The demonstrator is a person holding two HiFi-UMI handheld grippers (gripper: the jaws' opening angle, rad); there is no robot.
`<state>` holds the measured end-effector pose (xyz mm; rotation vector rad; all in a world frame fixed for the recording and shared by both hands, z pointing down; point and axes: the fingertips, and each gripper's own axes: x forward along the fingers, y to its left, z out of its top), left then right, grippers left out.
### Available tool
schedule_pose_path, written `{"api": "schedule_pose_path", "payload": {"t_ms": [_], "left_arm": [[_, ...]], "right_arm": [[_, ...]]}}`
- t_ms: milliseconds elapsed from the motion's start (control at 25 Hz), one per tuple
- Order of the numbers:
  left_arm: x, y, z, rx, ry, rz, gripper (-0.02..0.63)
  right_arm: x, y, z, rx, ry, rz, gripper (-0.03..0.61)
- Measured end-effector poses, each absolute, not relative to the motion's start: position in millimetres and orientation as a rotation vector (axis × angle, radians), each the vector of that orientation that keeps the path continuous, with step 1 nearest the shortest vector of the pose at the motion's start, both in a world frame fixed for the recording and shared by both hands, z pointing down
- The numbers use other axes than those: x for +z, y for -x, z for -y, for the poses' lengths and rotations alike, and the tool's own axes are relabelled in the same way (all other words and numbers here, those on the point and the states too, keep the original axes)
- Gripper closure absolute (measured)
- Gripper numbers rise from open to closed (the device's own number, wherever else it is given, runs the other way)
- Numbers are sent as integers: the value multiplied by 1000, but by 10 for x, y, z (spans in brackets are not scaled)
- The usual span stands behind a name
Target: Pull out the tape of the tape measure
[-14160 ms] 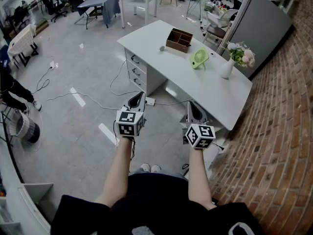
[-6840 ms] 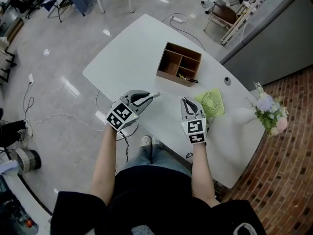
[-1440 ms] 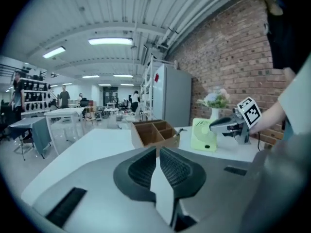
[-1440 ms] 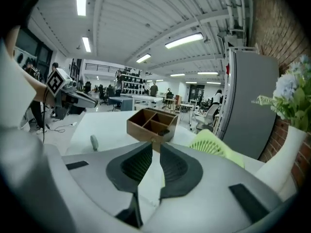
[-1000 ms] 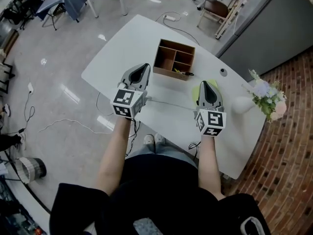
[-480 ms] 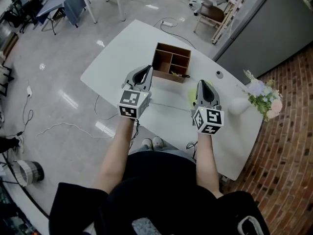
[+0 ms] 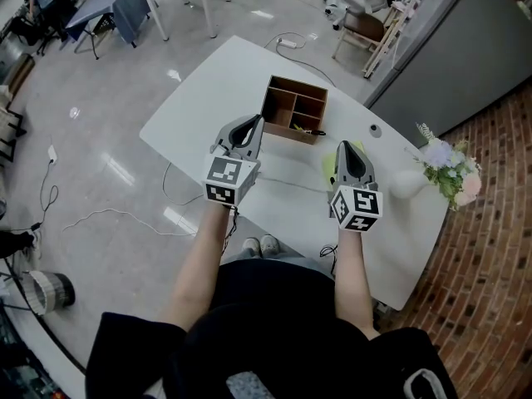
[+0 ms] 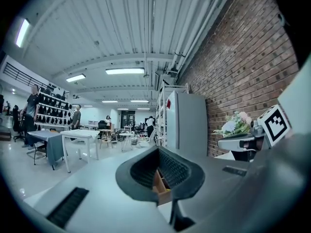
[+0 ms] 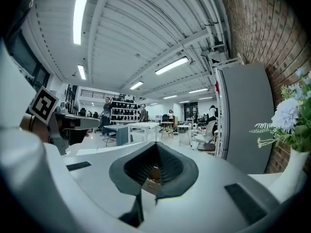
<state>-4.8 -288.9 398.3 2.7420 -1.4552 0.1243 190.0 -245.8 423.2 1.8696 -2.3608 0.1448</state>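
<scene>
Hovering above the table [image 7: 220, 77], left gripper [image 7: 256, 121] and right gripper [image 7: 347, 145] were both clenched empty. Couldn't pick out the tape measure; thin line [image 7: 291, 184] between them might've been its tape. Risk: jaws left shut would shove it, not grip.
</scene>
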Motion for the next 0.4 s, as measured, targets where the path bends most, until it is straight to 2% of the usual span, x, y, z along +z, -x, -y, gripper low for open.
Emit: {"api": "schedule_pose_path", "payload": {"t_ms": [400], "left_arm": [[4033, 81, 2907, 136, -2731, 1440, 592]], "right_arm": [[4285, -1856, 2493, 162, -1853, 2360, 578]]}}
